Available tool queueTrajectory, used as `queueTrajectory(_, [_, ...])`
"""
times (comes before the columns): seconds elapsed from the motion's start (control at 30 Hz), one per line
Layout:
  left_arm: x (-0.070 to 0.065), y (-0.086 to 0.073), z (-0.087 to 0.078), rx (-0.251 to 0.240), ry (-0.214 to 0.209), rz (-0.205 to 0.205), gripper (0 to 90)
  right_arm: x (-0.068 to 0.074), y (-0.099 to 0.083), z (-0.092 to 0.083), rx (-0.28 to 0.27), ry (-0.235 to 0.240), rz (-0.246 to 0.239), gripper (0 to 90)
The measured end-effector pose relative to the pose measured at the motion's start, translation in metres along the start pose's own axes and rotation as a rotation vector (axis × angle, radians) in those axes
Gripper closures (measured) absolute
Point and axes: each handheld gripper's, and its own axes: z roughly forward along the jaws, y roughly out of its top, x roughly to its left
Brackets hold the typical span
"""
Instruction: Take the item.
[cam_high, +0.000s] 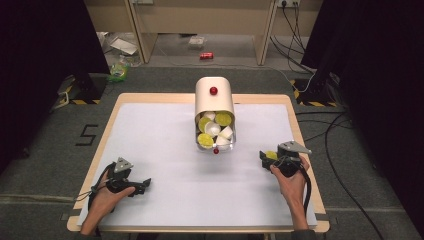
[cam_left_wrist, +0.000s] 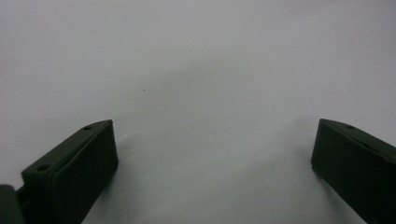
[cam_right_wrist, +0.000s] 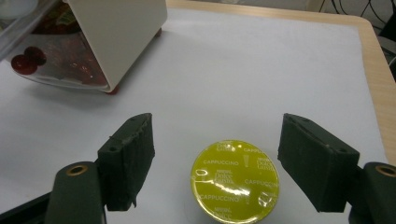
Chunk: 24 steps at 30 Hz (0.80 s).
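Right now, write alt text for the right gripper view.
A yellow-lidded capsule marked CAPPUCCINO sits on the white table, between the open jaws of the right gripper, touching neither. A cream container stands at upper left.

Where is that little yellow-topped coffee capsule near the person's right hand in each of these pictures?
High view: the capsule lies on the white table, right of centre, at the right gripper.
Right gripper view: bottom centre, yellow lid up, between the open jaws, touching neither.
Left gripper view: bare table between the left gripper jaws, no capsule.
Shared landmark: the cream capsule dispenser, at upper left in the right gripper view.
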Motion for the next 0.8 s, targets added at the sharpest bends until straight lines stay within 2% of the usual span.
queueTrajectory(0.37, [0.0,0.0,0.0,0.0,0.0,0.0,0.0,0.01,0.007,-0.005,-0.032,0.034,-0.024,26.0])
queueTrajectory(0.8, [0.0,0.0,0.0,0.0,0.0,0.0,0.0,0.017,0.011,-0.009,-0.055,0.048,-0.032,25.9])
